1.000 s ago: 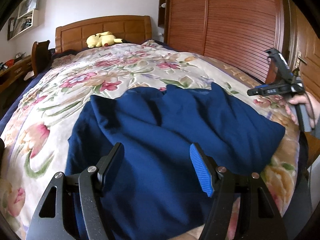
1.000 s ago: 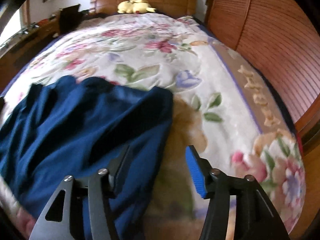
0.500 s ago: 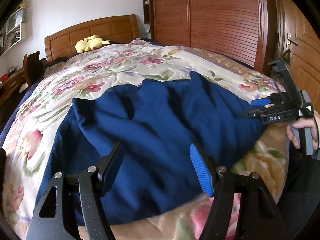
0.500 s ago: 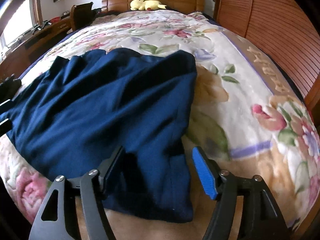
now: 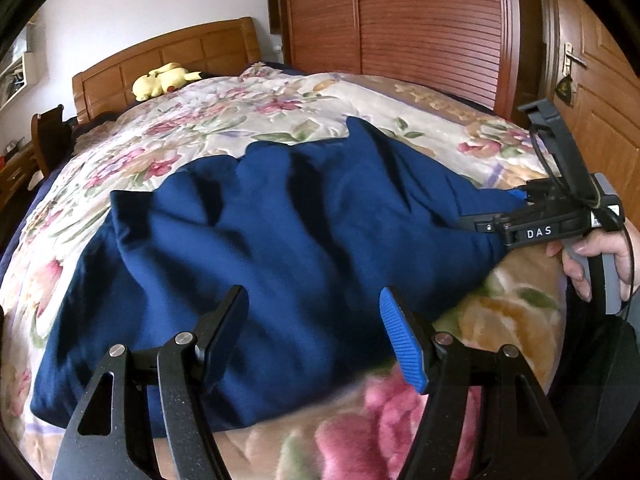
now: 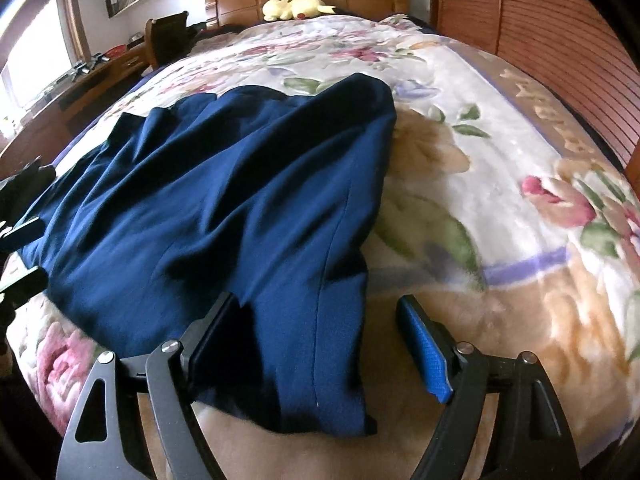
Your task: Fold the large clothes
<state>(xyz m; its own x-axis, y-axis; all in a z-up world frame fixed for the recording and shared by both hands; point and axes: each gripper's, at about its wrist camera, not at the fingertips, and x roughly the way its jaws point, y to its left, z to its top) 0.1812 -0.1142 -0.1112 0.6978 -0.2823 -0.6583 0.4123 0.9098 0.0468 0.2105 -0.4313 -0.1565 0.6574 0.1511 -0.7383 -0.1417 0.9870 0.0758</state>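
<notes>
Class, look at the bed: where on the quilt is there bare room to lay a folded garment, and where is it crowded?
Free: the floral quilt between the navy garment and wardrobe; also between garment and yellow plush toy. Crowded: the near edge, under both open grippers.

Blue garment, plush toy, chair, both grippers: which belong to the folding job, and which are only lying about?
Job:
- blue garment
- left gripper
- right gripper, jaws opening over the garment's corner

Lying about:
- yellow plush toy
- wooden chair
- floral bedspread, only the work surface

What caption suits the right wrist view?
Right gripper, jaws opening, over the navy garment's near corner on a floral bedspread.
</notes>
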